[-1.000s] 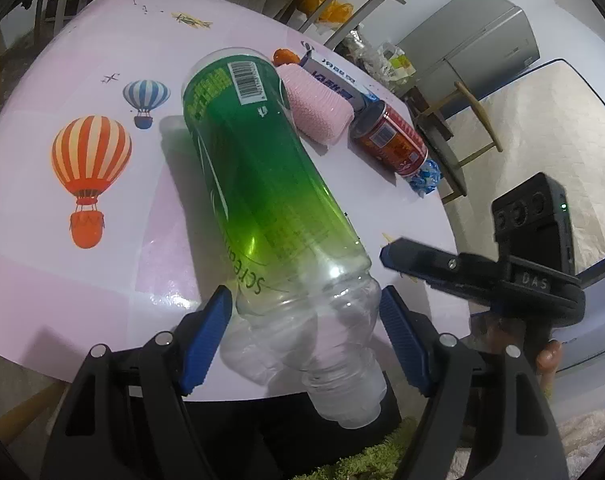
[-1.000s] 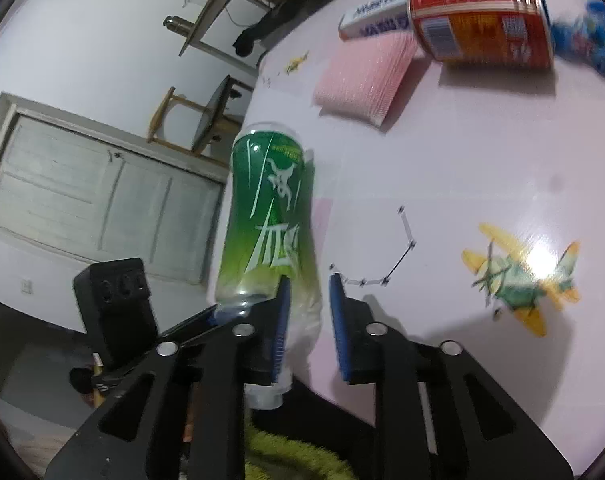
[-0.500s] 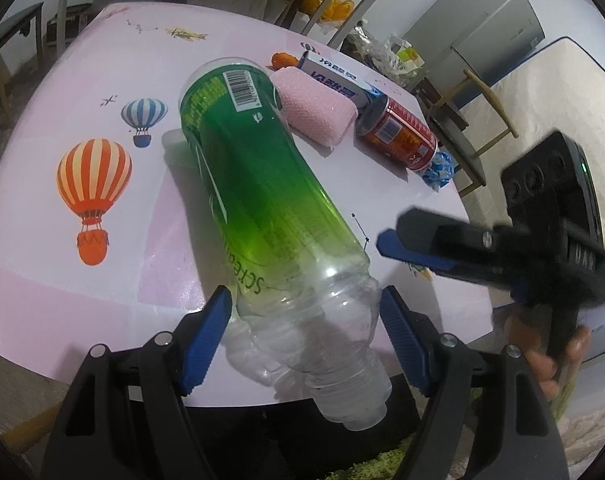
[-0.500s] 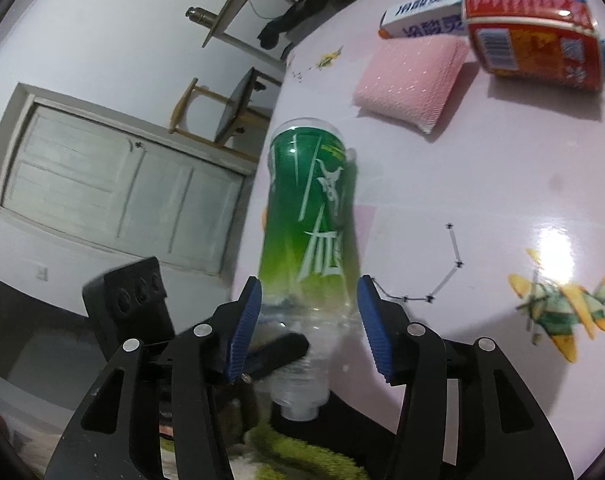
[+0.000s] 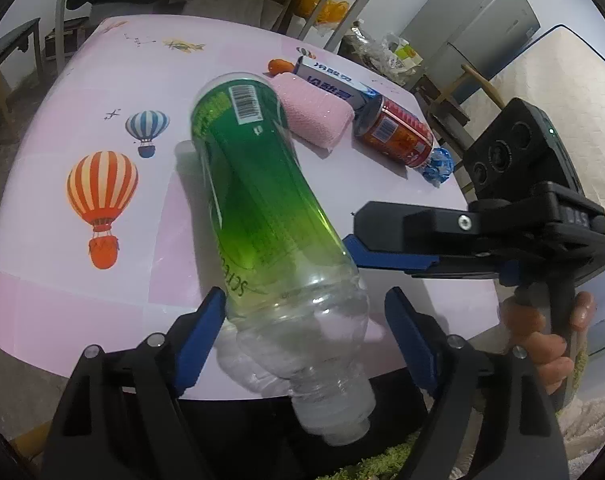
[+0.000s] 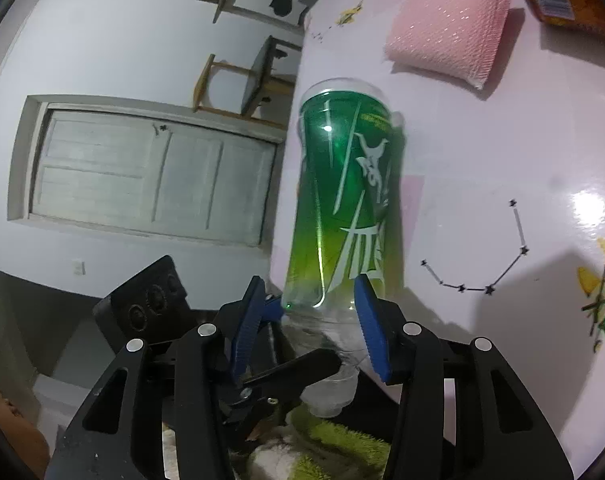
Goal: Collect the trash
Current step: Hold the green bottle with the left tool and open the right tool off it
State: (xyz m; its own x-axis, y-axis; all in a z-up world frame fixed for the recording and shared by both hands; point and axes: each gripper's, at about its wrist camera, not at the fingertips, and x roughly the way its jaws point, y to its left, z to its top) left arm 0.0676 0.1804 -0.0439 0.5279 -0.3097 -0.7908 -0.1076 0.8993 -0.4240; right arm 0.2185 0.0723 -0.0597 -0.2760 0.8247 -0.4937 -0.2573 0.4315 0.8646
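Observation:
A green-labelled clear plastic bottle lies on the pink table, its capless neck over the near edge. My left gripper is open, its blue pads on either side of the bottle's clear shoulder, the left pad close to it. My right gripper is open too and straddles the same shoulder from the side; it shows in the left wrist view at the right. The bottle points away from it.
Behind the bottle lie a pink sponge, a red drink can, a white-and-blue box and a blue crumpled wrapper. Green carpet lies below the table edge. Chairs and a door stand beyond.
My right gripper has opened and swung in from the right, its pads now on either side of the bottle's shoulder. The left gripper and bottle have barely moved.

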